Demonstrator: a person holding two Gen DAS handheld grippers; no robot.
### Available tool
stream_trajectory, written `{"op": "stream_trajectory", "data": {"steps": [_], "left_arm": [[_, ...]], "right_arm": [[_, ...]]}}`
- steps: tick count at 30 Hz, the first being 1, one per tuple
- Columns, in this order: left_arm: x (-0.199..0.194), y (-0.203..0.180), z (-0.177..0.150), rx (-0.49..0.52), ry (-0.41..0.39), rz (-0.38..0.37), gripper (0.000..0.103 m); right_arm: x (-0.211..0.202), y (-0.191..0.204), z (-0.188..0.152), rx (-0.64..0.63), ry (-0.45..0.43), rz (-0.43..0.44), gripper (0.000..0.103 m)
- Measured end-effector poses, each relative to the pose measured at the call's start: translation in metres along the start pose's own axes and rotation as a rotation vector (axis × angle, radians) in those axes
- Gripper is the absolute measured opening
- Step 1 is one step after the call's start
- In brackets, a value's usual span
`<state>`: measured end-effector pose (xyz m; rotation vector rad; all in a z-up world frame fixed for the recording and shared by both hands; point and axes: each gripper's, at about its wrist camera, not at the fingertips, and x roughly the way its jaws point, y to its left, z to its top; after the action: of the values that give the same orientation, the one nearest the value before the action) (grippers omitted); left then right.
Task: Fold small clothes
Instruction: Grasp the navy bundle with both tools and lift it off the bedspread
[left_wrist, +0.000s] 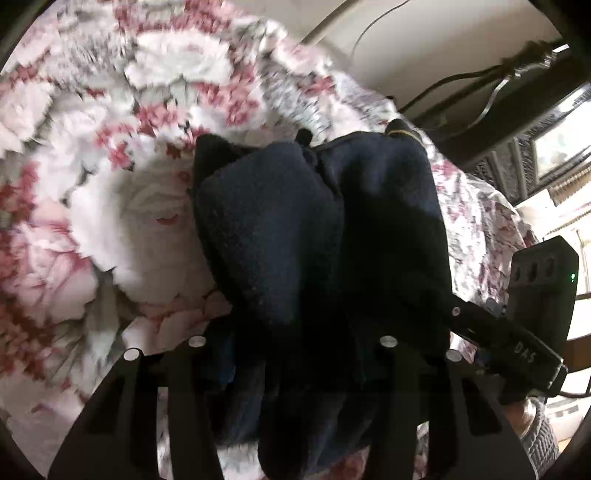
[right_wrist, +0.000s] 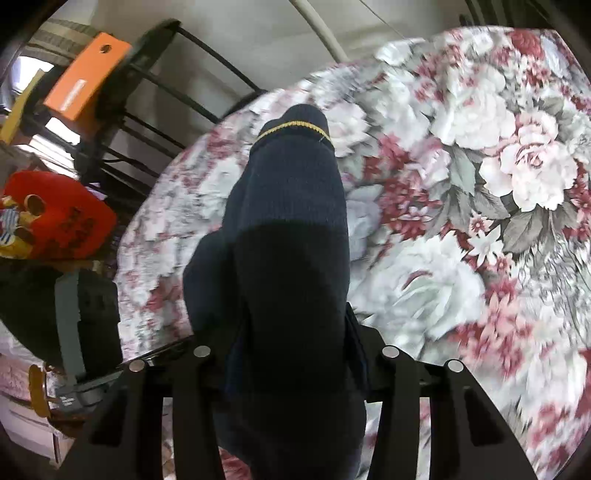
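A dark navy knitted garment (left_wrist: 295, 229) with a thin yellow stripe near one end hangs over the flowered cloth (left_wrist: 110, 184). My left gripper (left_wrist: 291, 369) is shut on its bunched near end; the fabric drapes over the fingers and hides the tips. In the right wrist view the same navy garment (right_wrist: 291, 229) stretches away from me, its yellow-striped end (right_wrist: 295, 127) farthest. My right gripper (right_wrist: 295, 373) is shut on its near end; the fingertips are buried in fabric. The right gripper's body (left_wrist: 532, 317) shows at the right of the left wrist view.
The flowered cloth (right_wrist: 461, 184) covers a round table. Left of it stand a black metal rack (right_wrist: 147, 92) with an orange box (right_wrist: 83, 77), and a red bag (right_wrist: 55, 218). Cables and dark furniture (left_wrist: 498, 110) lie beyond the table edge.
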<state>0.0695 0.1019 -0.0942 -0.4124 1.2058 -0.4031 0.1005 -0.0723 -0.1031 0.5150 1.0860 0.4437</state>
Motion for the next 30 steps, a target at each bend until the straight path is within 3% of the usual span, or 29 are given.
{"op": "stream_trajectory", "data": {"steps": [5,9,15,22,26,30], "left_arm": [[-0.063,0.006,-0.024,-0.009,-0.087,0.035,0.046],[-0.121,0.039,-0.050,-0.090,-0.153,0.093,0.046],[-0.230,0.116,-0.089,-0.264,-0.296,0.168,0.046],[-0.353,0.210,-0.134,-0.387,-0.418,0.328,0.046],[-0.398,0.261,-0.160,-0.462,-0.447,0.396,0.046],[-0.418,0.311,-0.185,-0.542,-0.450,0.450,0.046]], "right_arm": [[-0.010,0.042,-0.020,-0.022,-0.011,0.074,0.048],[0.006,0.094,-0.042,-0.042,0.033,0.159,0.048],[0.046,0.201,-0.066,-0.138,0.118,0.287,0.047],[0.118,0.335,-0.101,-0.243,0.261,0.416,0.047],[0.156,0.390,-0.133,-0.276,0.333,0.452,0.047],[0.204,0.428,-0.167,-0.271,0.407,0.442,0.047]]}}
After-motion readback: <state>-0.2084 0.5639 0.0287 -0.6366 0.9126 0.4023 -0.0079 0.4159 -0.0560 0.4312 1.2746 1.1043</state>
